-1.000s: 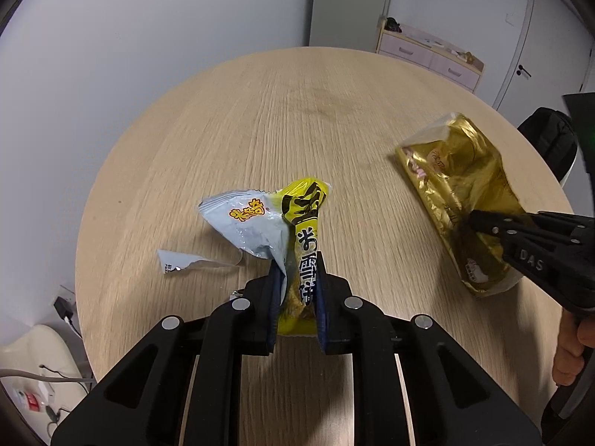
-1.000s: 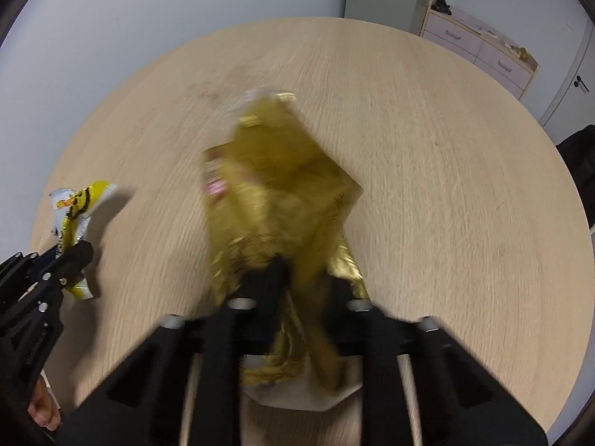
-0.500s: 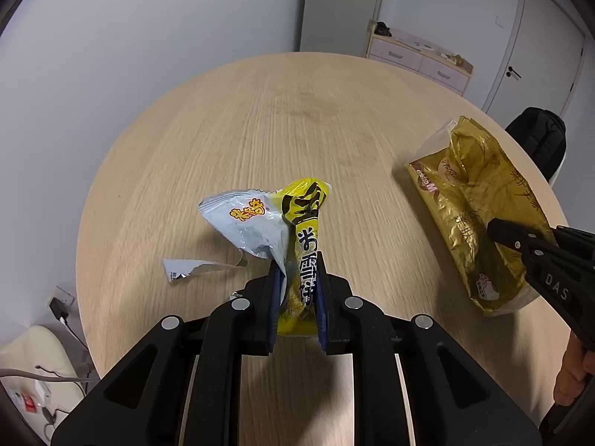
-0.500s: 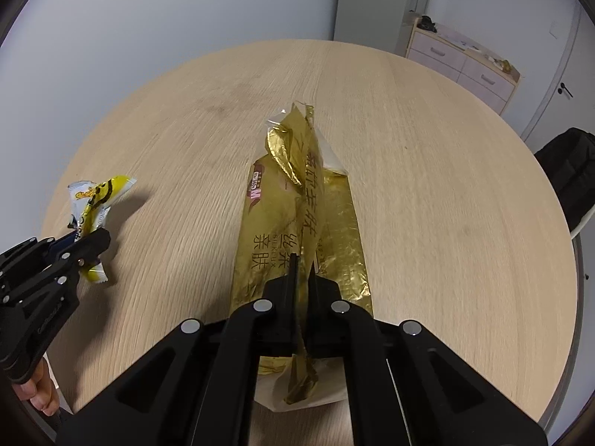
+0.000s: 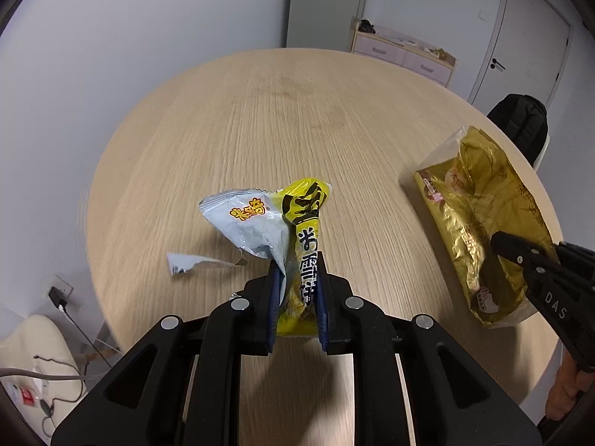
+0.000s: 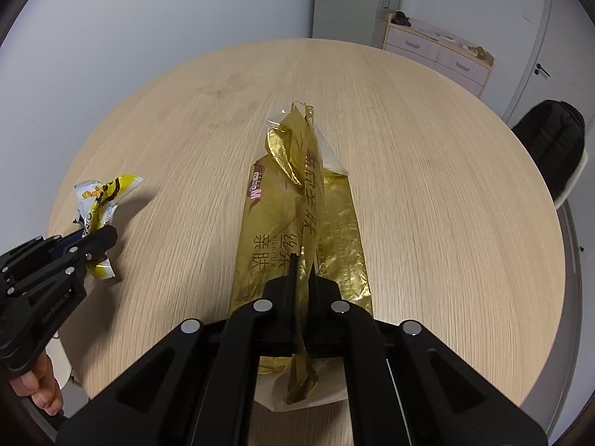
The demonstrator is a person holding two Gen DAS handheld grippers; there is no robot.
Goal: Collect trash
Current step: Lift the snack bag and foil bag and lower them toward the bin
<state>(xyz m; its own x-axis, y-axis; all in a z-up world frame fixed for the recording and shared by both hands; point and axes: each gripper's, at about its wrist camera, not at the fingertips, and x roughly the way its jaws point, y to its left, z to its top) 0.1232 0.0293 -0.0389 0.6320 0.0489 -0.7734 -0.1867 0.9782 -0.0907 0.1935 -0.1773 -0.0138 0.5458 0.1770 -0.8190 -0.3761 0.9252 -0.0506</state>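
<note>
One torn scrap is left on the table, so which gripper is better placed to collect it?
Left: the torn scrap lies just beside the left gripper, though it grips the yellow wrapper.

Right gripper [image 6: 302, 265] pinching a fold of the gold bag [image 6: 297, 223], jaws closed tight on it. Bag stretched lengthwise over the round wooden table [image 6: 427, 186]. At far left, left gripper [image 6: 97, 239] clamping a yellow and white wrapper [image 6: 102, 195]. Beyond the table's right edge, a black backpack [image 6: 554, 141].
</note>
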